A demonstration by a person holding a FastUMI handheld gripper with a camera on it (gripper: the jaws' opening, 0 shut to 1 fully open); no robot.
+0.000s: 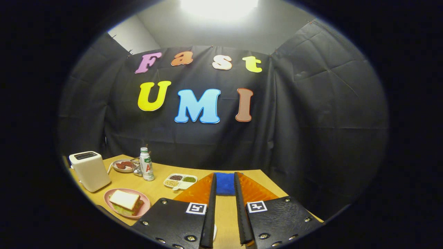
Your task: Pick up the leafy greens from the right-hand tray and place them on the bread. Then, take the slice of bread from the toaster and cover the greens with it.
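Note:
A pink plate (145, 204) sits on the wooden table, left of my fingers. On it lies a slice of bread (124, 199), with leafy greens (118, 209) peeking out from under it. Behind the plate stands a white toaster (90, 171) with a dark slot on top. My gripper (225, 175) is raised above the table's near part, to the right of the plate. It is open, with nothing between its fingers. Beyond the fingertips a blue pad (225, 185) lies near the table's far edge.
A white divided dish (180, 181) with grains and green bits sits mid-table. Behind it are a white bottle (147, 165), a small glass (137, 167) and a small plate of red pieces (123, 165). The booth's black cloth wall closes the table's far and right sides.

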